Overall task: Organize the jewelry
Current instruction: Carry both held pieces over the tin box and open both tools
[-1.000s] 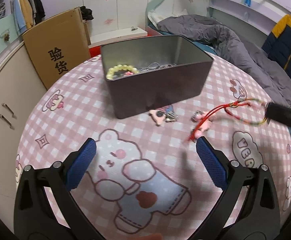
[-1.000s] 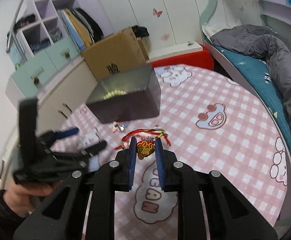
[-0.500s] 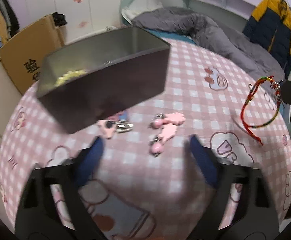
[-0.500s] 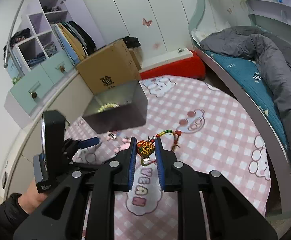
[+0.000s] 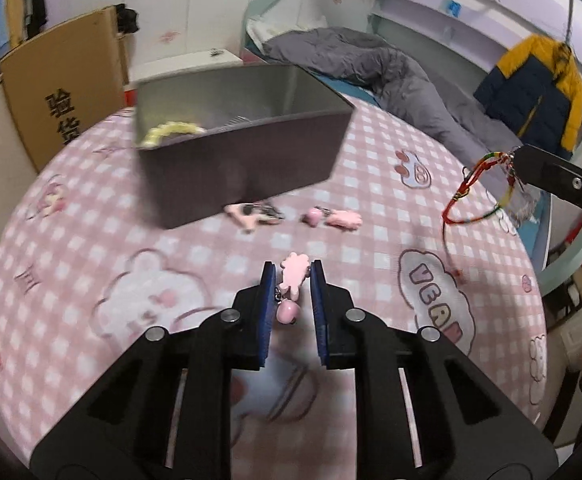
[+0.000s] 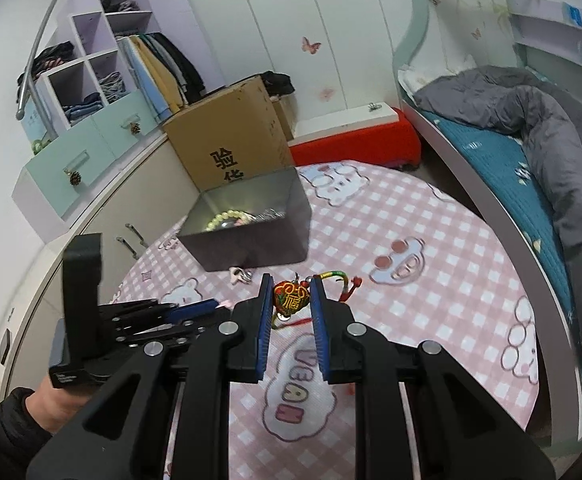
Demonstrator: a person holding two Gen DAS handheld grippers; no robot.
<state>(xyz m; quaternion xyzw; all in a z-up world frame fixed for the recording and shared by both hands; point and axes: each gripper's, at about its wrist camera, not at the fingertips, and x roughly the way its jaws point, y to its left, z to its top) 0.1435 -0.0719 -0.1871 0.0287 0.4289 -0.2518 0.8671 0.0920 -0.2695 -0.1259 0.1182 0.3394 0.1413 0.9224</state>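
My left gripper has its jaws closing, and its blue pads press a pink charm with a small pink ball hanging below it, just above the pink checked tablecloth. My right gripper is shut on a red-and-gold knot pendant, whose multicoloured cord dangles over the table's right side. The dark open box stands at the far middle with a yellow bead bracelet inside. Two more pink charms lie in front of the box.
A cardboard carton leans behind the table by the cabinets. A bed with a grey duvet curves round the right. The round table's edge drops off near the right gripper. A hand grips the left tool.
The left gripper's wide jaws have come together on a pink charm that lay in front of the box. The right gripper keeps hold of the pendant, now lifted clear of the table.
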